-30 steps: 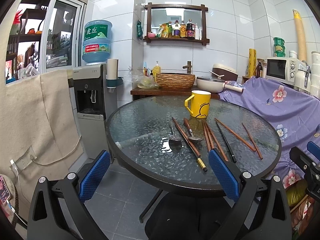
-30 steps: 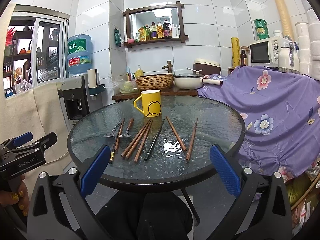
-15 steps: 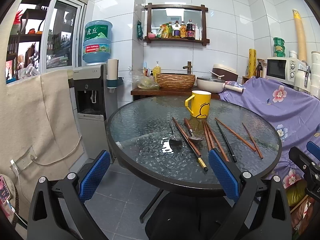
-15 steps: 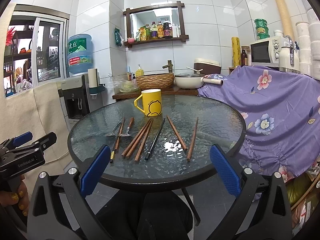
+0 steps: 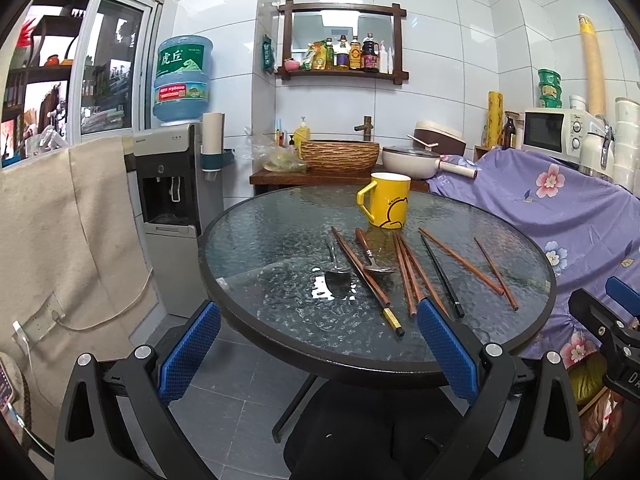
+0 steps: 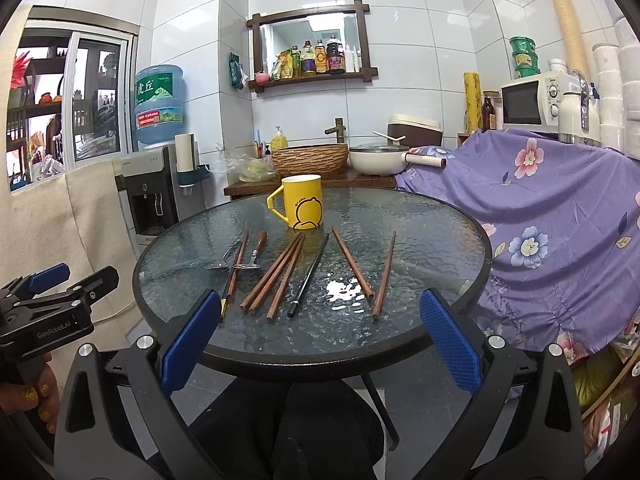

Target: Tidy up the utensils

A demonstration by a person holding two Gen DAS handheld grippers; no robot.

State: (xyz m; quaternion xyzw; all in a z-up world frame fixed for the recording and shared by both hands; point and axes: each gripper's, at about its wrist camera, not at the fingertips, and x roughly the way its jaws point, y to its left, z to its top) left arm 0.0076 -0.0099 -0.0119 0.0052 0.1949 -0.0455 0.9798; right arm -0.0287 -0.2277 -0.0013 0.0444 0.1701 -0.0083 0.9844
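- From my left wrist camera, the near ends of the brown chopsticks (image 5: 404,276) slip behind my own right-hand pad, and the right gripper shows only as a cut-off black and blue piece at the frame's edge.
- I can't make out much of the two spoons (image 6: 236,265) from the right wrist camera; they read as thin metal slivers among the sticks.
- All the utensils lie in a loose fan on the round glass table (image 6: 440,216), just in front of the yellow mug (image 6: 301,206), with the black chopstick (image 6: 310,276) in the middle.
- They sit beyond both sets of fingertips, not touching either.
- My left gripper (image 5: 316,350) is spread wide and holds nothing.
- My right gripper (image 6: 320,338) is likewise wide apart and empty.
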